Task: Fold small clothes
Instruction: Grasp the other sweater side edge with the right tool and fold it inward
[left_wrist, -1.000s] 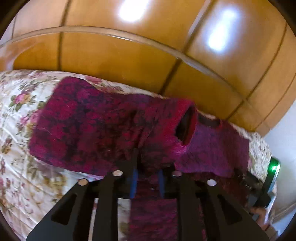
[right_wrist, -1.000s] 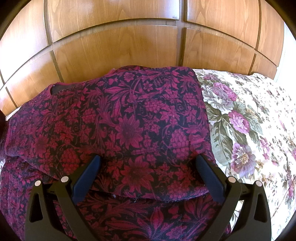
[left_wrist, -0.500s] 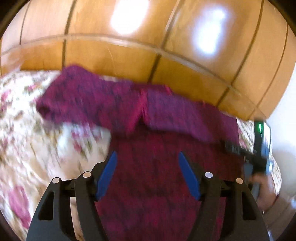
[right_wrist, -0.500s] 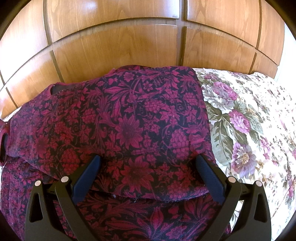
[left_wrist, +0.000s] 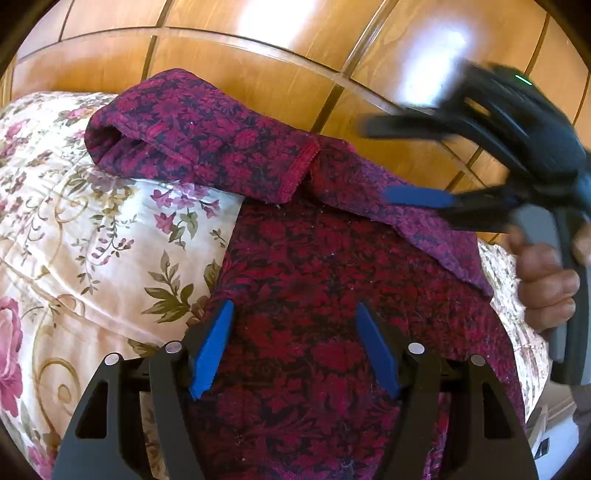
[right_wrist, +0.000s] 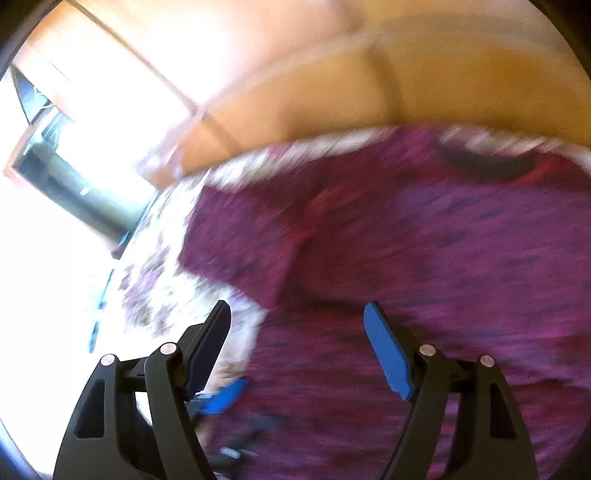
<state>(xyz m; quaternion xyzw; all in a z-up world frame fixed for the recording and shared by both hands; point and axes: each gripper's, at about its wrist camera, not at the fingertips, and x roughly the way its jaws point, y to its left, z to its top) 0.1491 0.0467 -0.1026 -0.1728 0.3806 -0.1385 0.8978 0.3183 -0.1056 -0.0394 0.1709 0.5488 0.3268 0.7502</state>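
The left gripper (left_wrist: 293, 347) hovers low over the magenta floral garment (left_wrist: 332, 295), fingers spread, pinching nothing. The garment lies on the floral bedspread (left_wrist: 92, 240), one sleeve (left_wrist: 199, 136) folded across its top by the wooden headboard (left_wrist: 258, 59). The right gripper (right_wrist: 297, 347), gripped in a hand (left_wrist: 546, 284), is raised above the garment's right side, jaws apart and empty; its view is motion-blurred.

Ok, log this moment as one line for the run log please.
left gripper: open, empty | right gripper: open, empty, blurred | magenta floral knit garment: on floral bedspread, sleeve folded across top

Magenta-and-black floral garment (left_wrist: 314, 288), cream floral bedspread (left_wrist: 92, 240)
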